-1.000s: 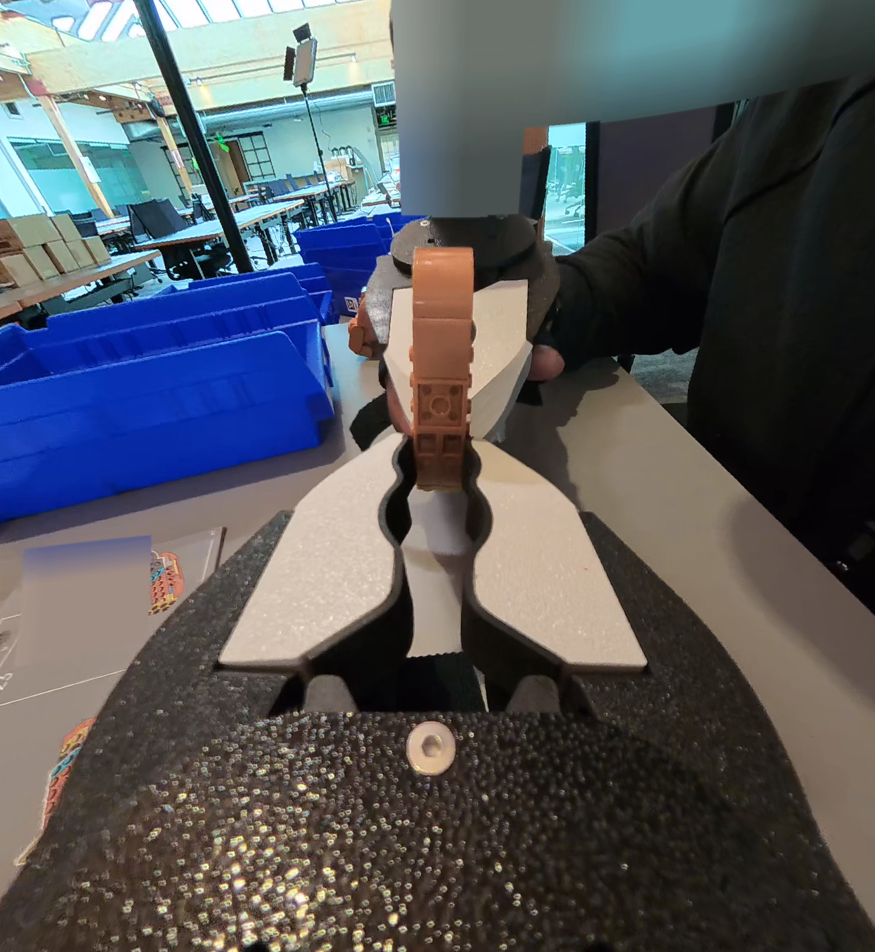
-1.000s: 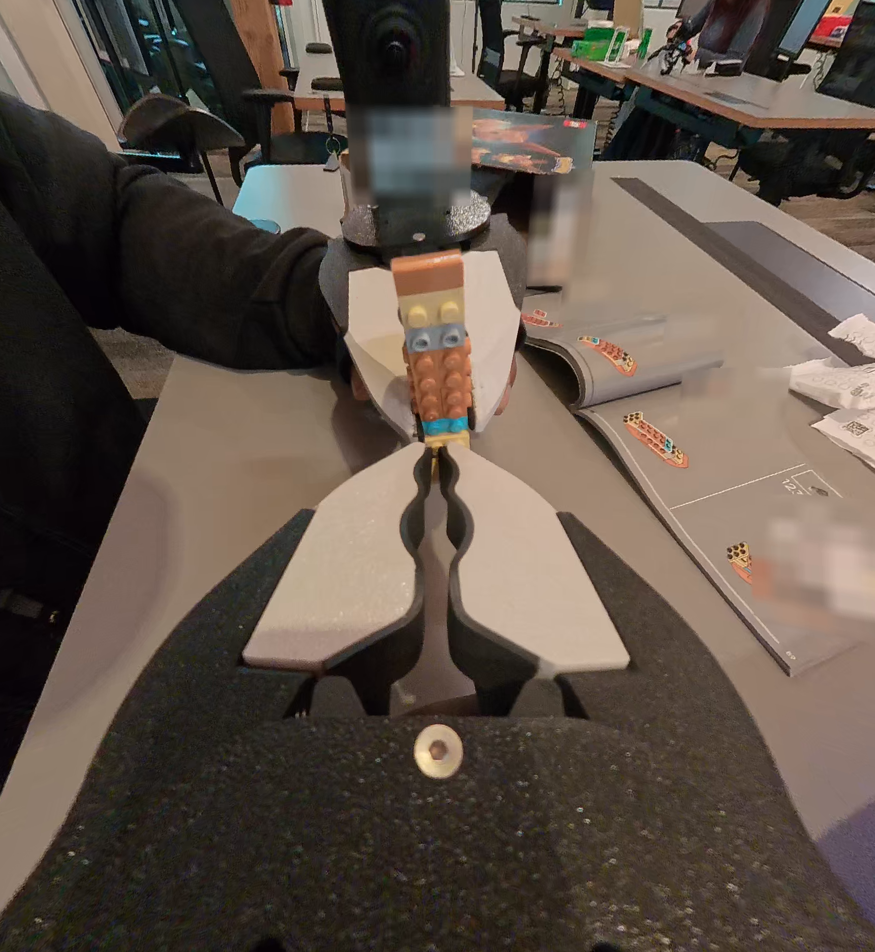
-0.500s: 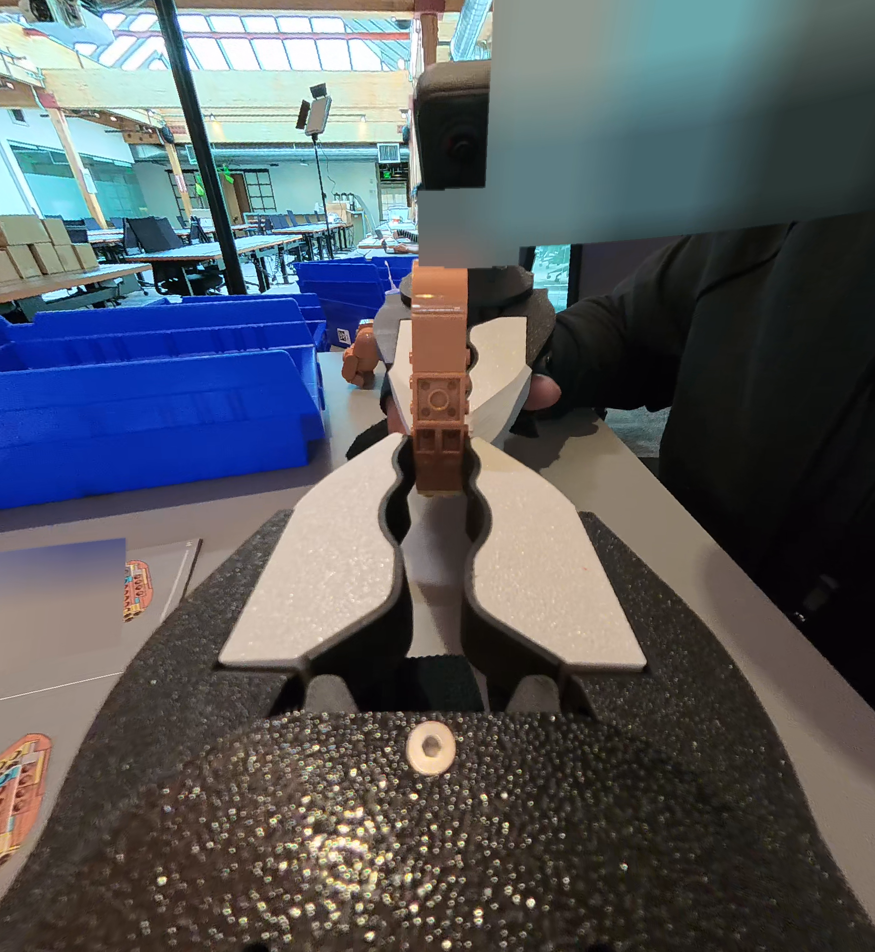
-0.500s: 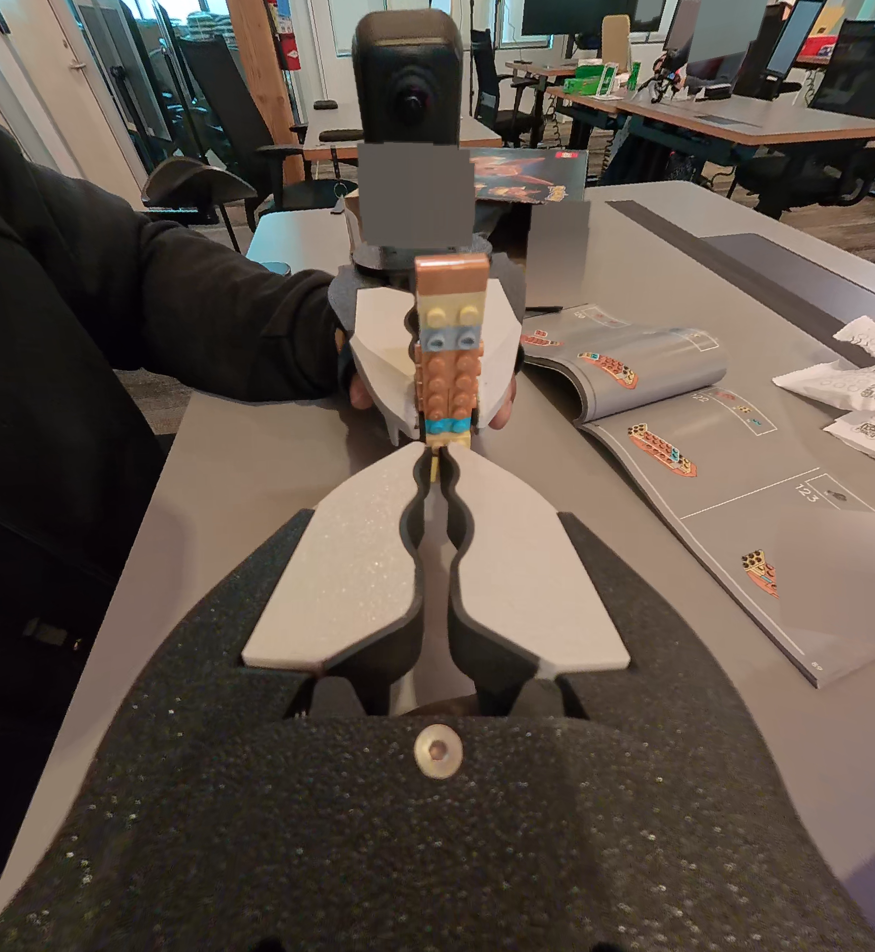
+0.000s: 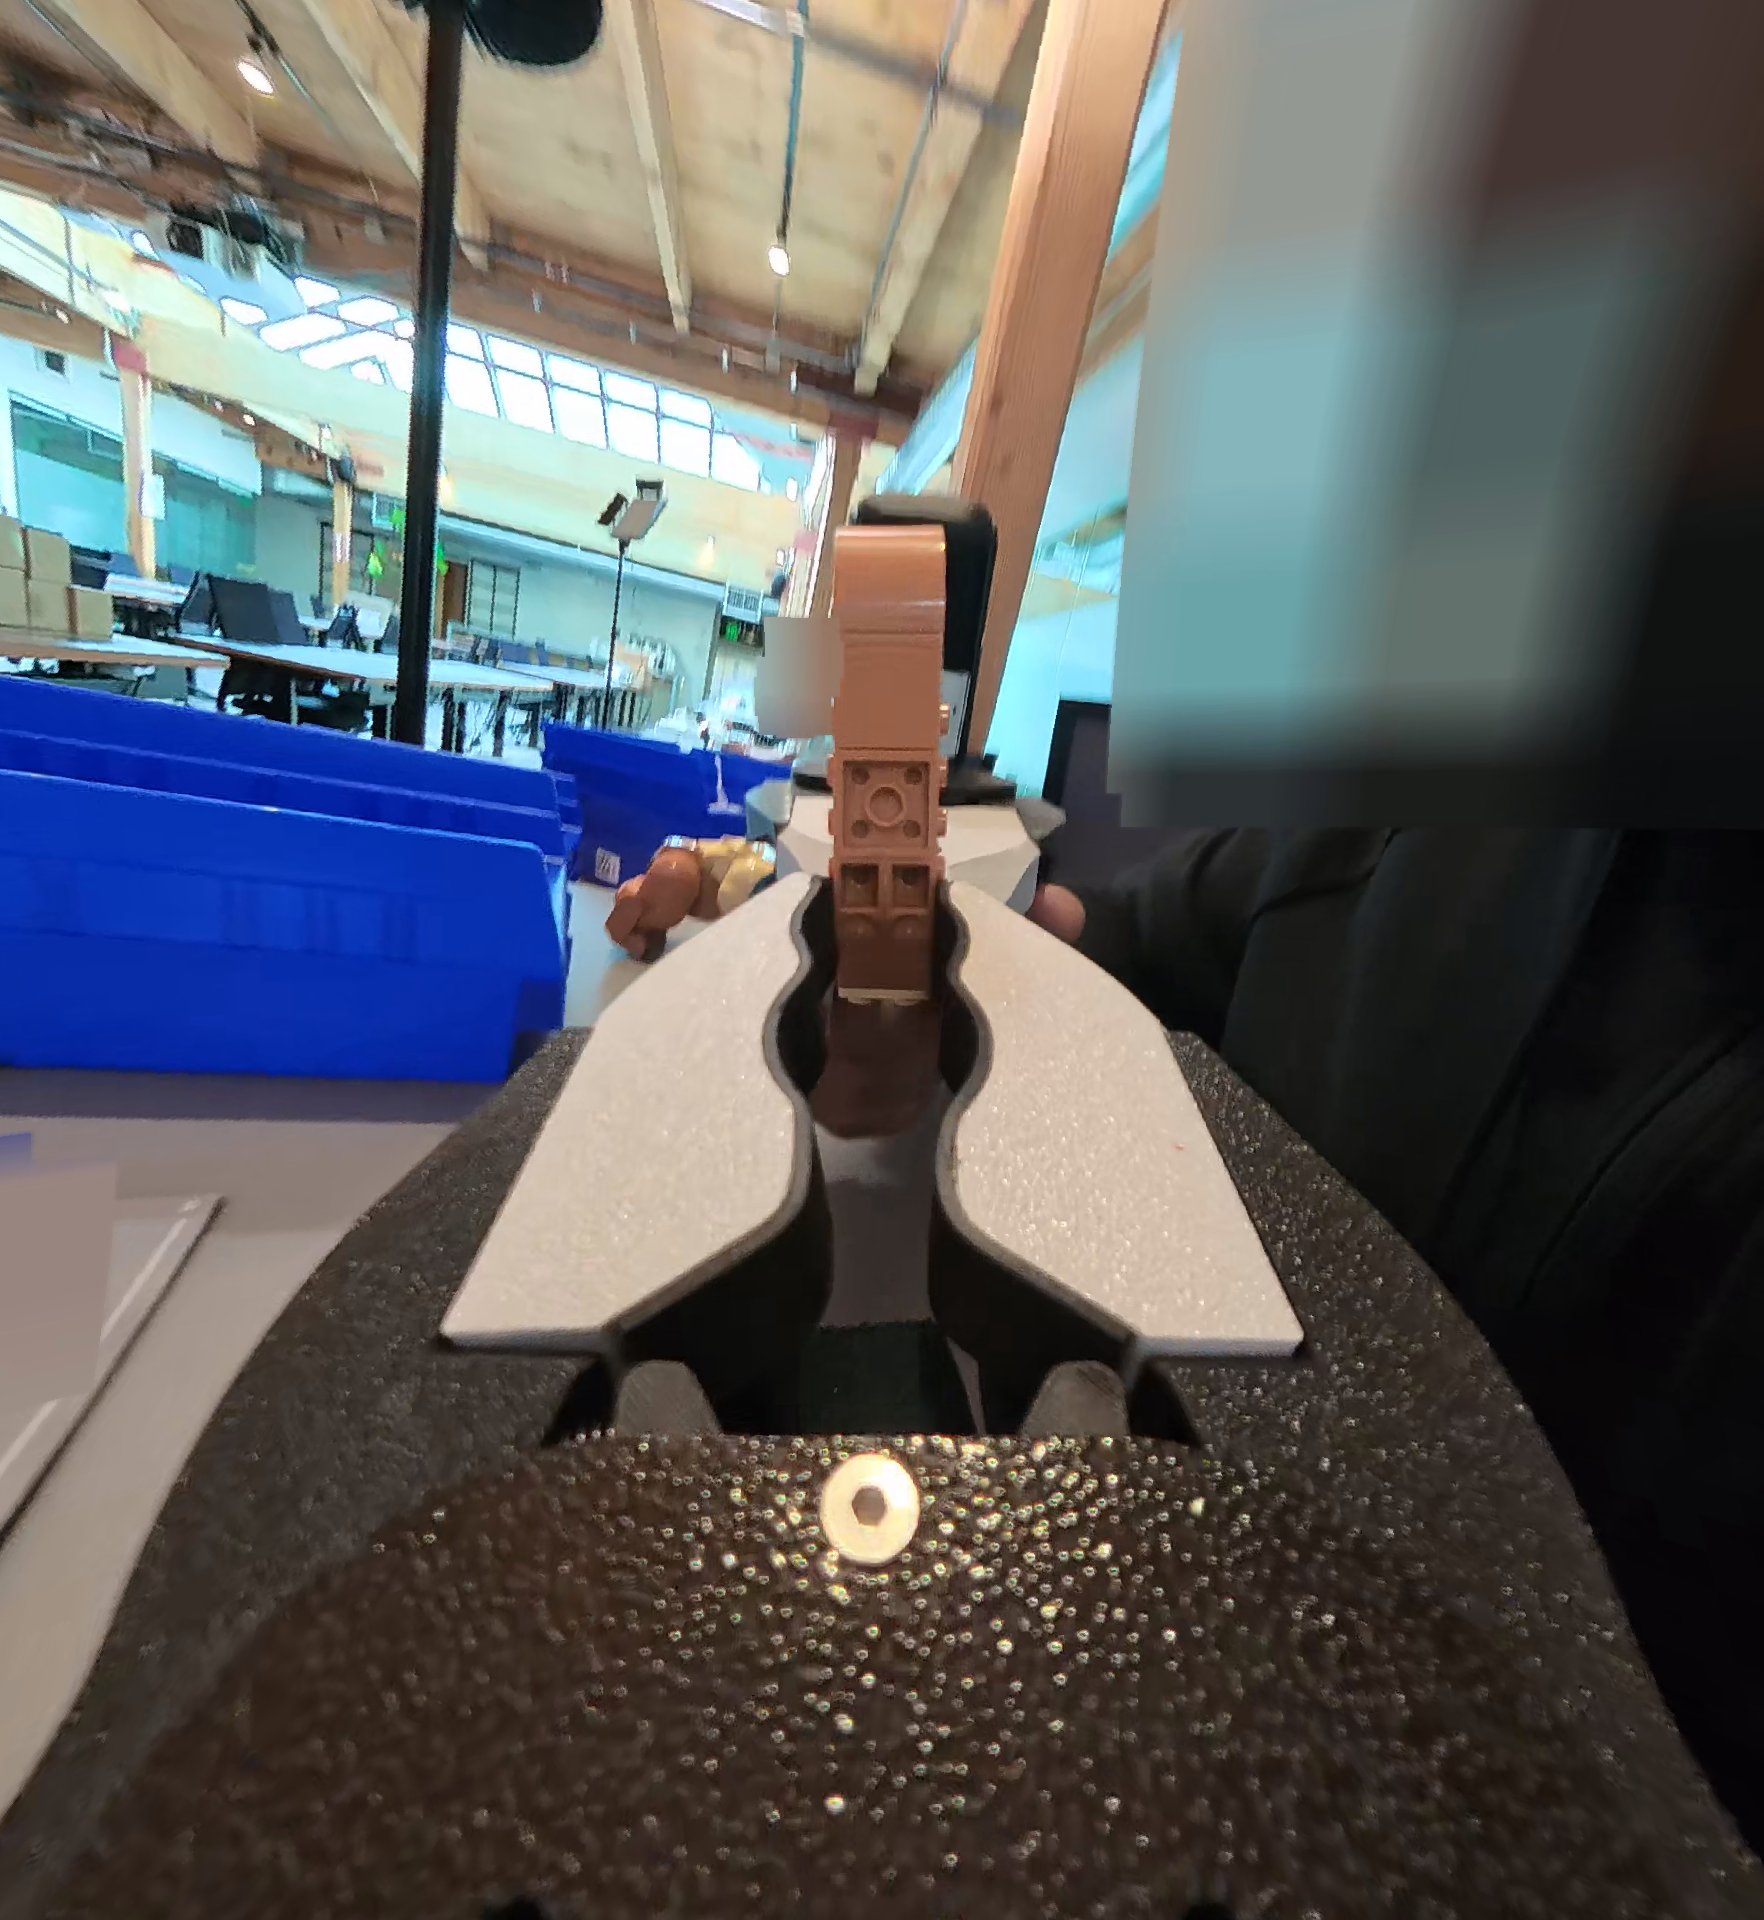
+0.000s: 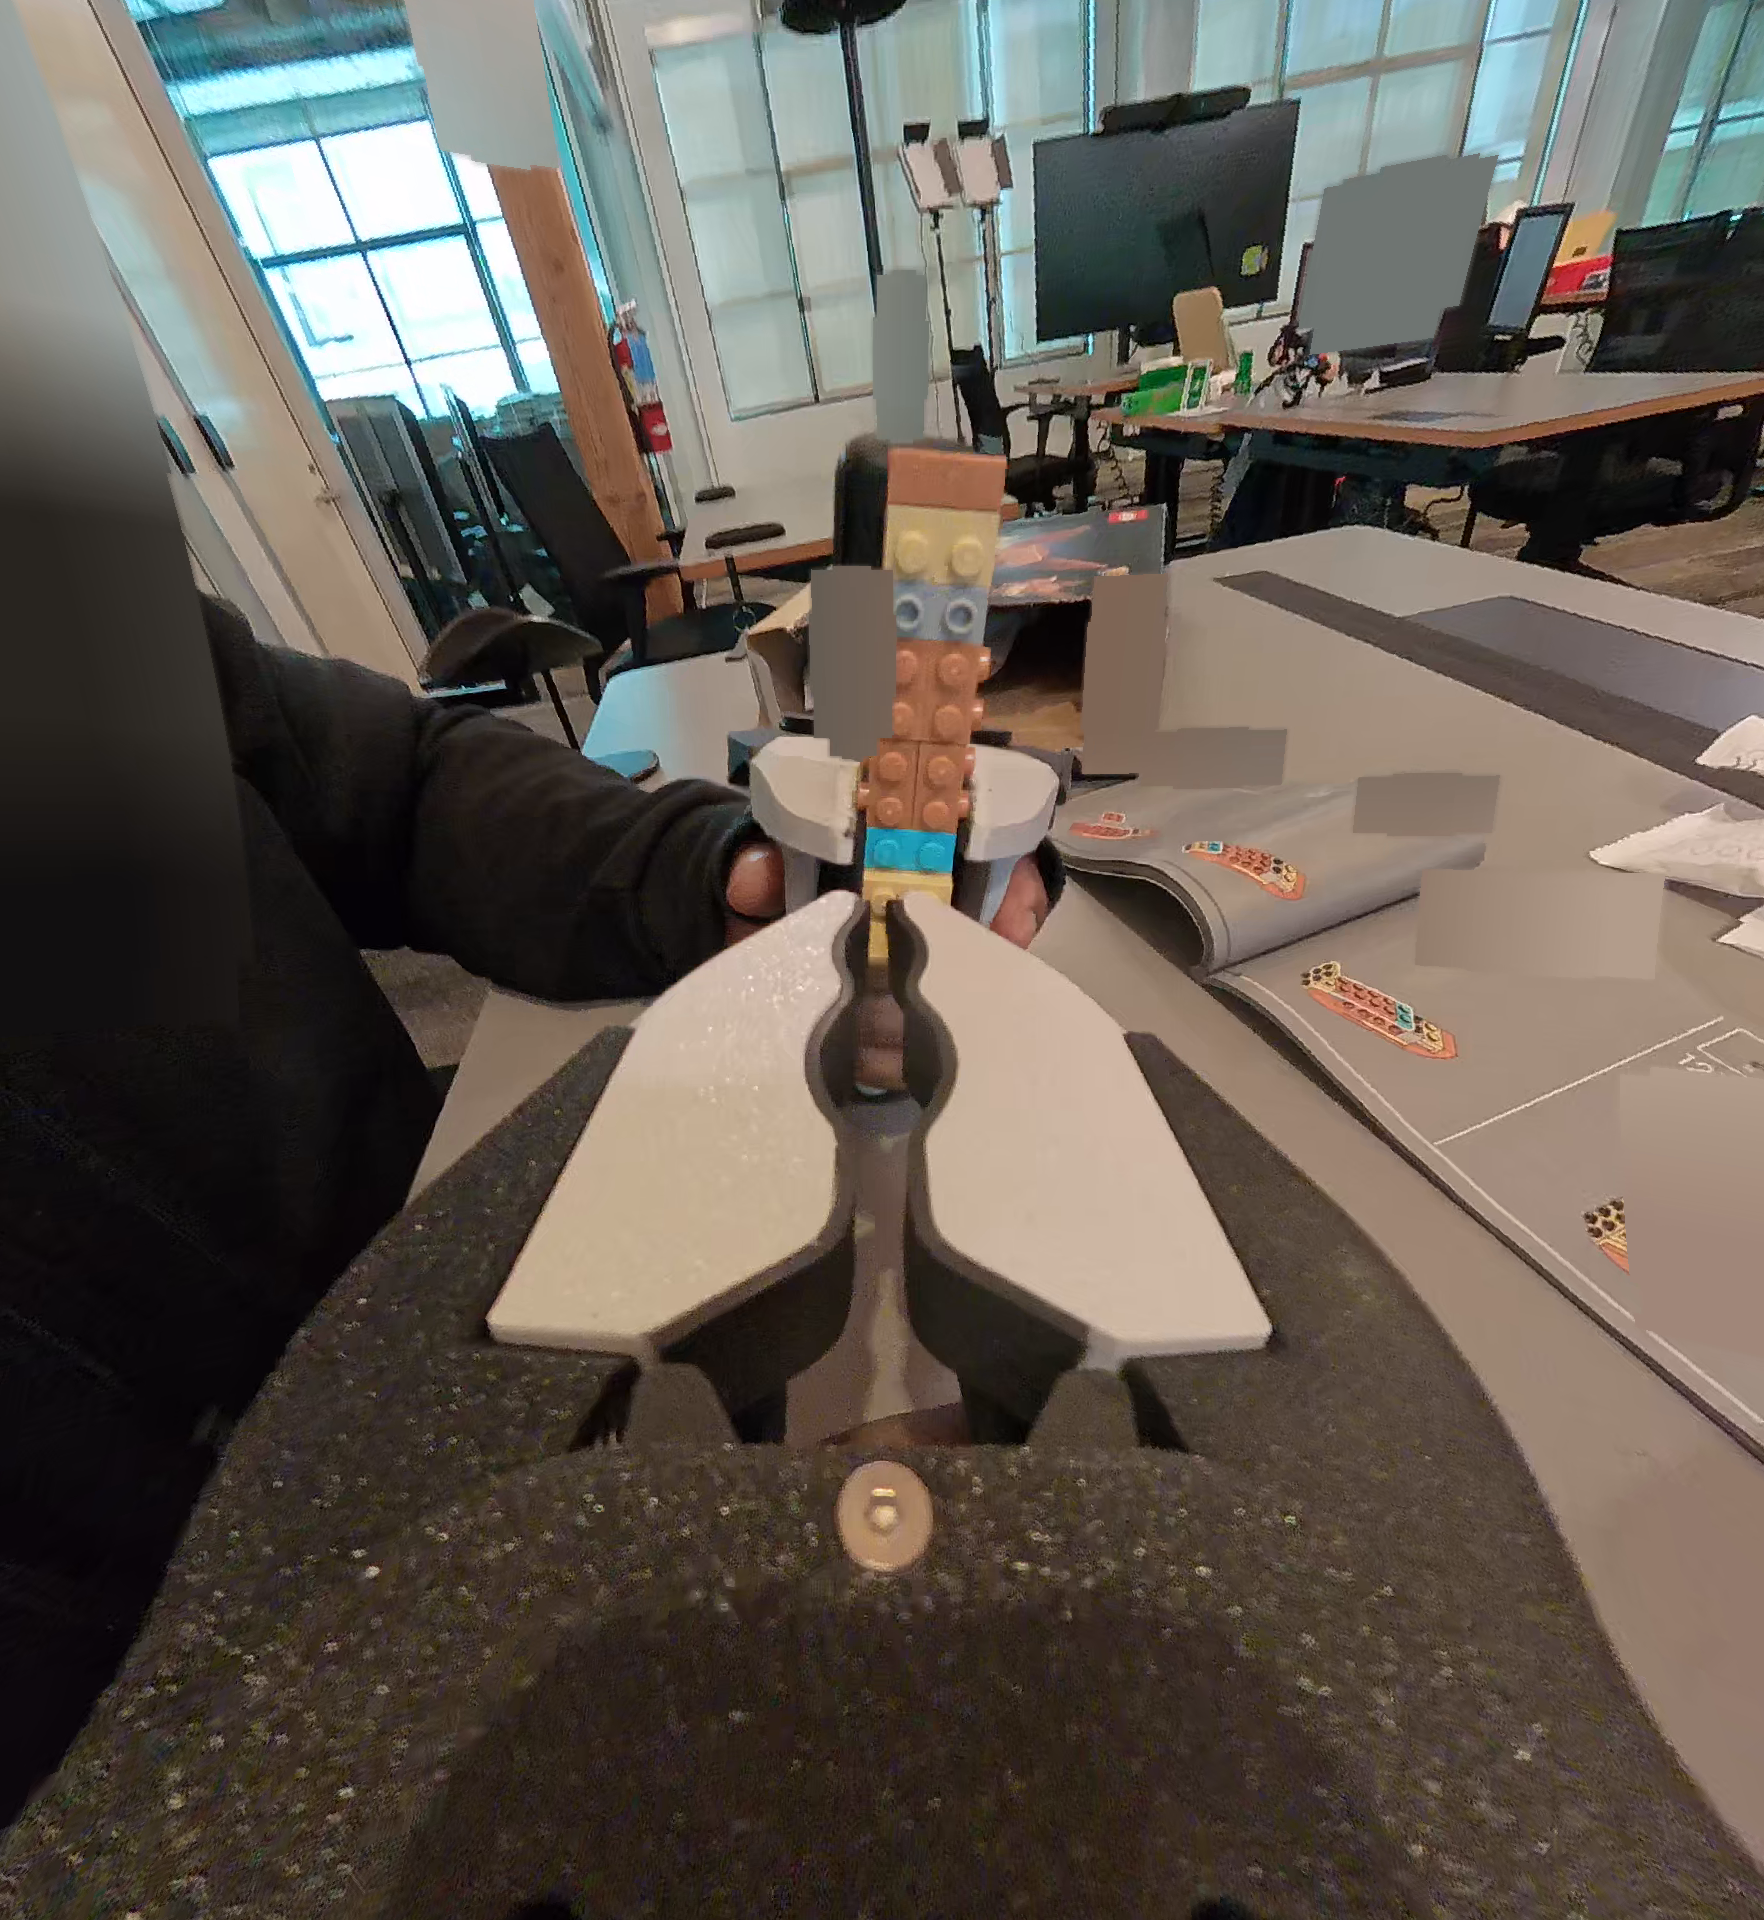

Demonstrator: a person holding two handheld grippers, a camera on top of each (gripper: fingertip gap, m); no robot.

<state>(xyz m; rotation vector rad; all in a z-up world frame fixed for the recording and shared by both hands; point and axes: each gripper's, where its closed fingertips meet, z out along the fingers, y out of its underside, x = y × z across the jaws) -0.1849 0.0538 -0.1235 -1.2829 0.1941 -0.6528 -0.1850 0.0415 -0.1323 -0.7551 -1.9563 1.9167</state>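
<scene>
A: Two grippers pinch one brick assembly (image 6: 935, 665), from opposite sides. State of the left gripper (image 5: 883, 904)?

B: Fingers closed on the assembly's brown underside, pads pressing its two long edges.

A: Right gripper (image 6: 883, 914)?

B: Fingers nearly together, nipping the thin tan plate (image 6: 893, 899) at the assembly's lower end.

A: Position of the assembly?

B: Upright, clear of the grey worktop (image 6: 1480, 1299), between both grippers. Studded face, in brown, blue and tan, towards the right wrist view.

A: Surroundings?

B: Open instruction booklet (image 6: 1429, 1039) to the right; blue bins (image 5: 234, 883) to the left, with a small brown figure (image 5: 680, 894) beside them.
</scene>
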